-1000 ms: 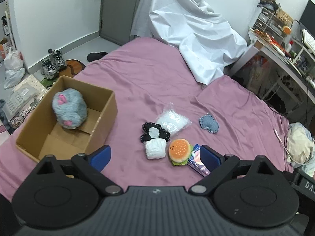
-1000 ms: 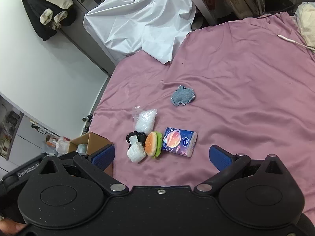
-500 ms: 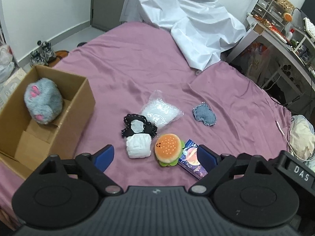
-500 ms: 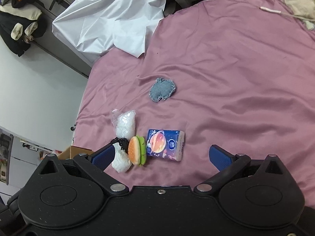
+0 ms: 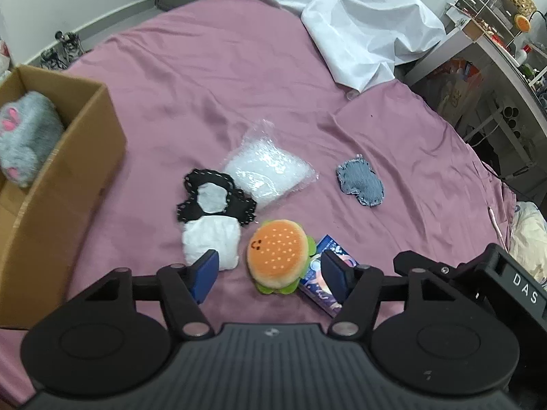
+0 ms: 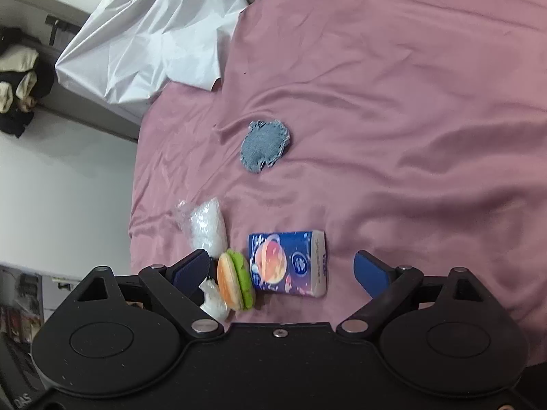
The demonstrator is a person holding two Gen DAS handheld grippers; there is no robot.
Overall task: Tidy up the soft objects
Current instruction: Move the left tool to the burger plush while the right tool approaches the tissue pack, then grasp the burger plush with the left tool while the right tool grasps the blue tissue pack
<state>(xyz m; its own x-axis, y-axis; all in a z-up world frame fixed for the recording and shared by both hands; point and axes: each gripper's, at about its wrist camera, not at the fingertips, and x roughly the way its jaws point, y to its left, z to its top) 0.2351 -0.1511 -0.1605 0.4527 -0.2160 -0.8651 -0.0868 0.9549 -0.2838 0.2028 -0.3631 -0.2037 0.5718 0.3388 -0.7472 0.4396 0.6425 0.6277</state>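
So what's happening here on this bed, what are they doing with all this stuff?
A person is sorting soft items on a pink bedsheet with two handheld grippers. The left gripper, its jaws just narrowing, frames the burger plush without touching it. The right gripper, also closing slightly, is lined up on the blue tissue pack; neither holds anything yet. A grey plush already sits in the cardboard box. A denim patch, a clear bag and a black-and-white cloth lie loose.
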